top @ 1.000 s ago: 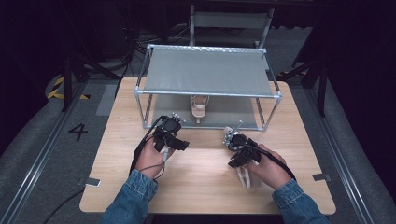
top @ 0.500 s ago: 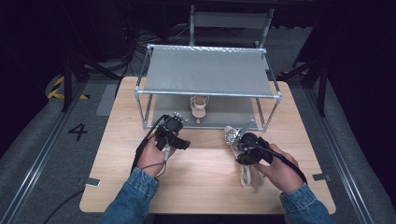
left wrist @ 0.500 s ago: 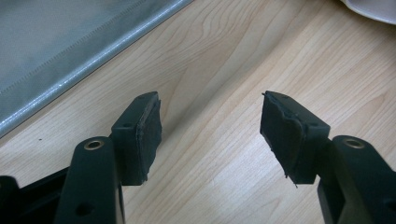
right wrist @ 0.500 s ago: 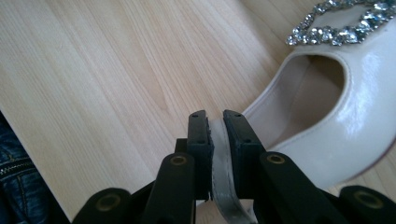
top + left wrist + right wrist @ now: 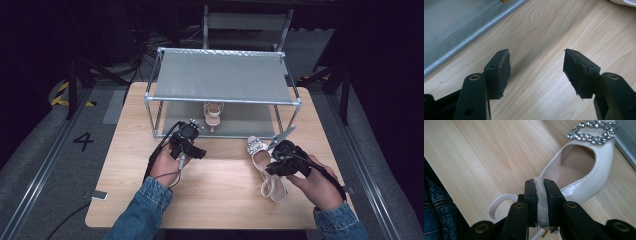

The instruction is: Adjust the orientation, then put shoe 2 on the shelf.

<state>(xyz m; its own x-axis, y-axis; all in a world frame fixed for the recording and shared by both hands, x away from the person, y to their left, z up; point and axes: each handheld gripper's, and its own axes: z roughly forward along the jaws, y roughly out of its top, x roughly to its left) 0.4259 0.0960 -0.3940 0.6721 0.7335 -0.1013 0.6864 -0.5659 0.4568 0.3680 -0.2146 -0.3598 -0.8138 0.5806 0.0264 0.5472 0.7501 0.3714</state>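
Observation:
A cream slingback shoe (image 5: 261, 159) with a rhinestone buckle (image 5: 593, 132) lies on the wooden table (image 5: 215, 190), toe toward the rack. My right gripper (image 5: 540, 192) is shut on the shoe's side edge (image 5: 584, 167), and appears in the high view as the right gripper (image 5: 280, 162) at the shoe's middle. A matching shoe (image 5: 212, 114) stands on the lower shelf of the grey metal rack (image 5: 222, 75). My left gripper (image 5: 189, 145) hovers in front of the rack's left half. It is open, with bare wood between its fingertips (image 5: 504, 67).
The rack's lower shelf (image 5: 454, 27) edge lies just ahead and left of the left gripper. The table's front edge (image 5: 200, 226) is near the person's denim sleeves (image 5: 142, 212). A small grey tag (image 5: 98, 195) sits at the table's left front corner.
The right gripper and the cream shoe have shifted to the right and slightly toward the front. The left gripper has stayed in place.

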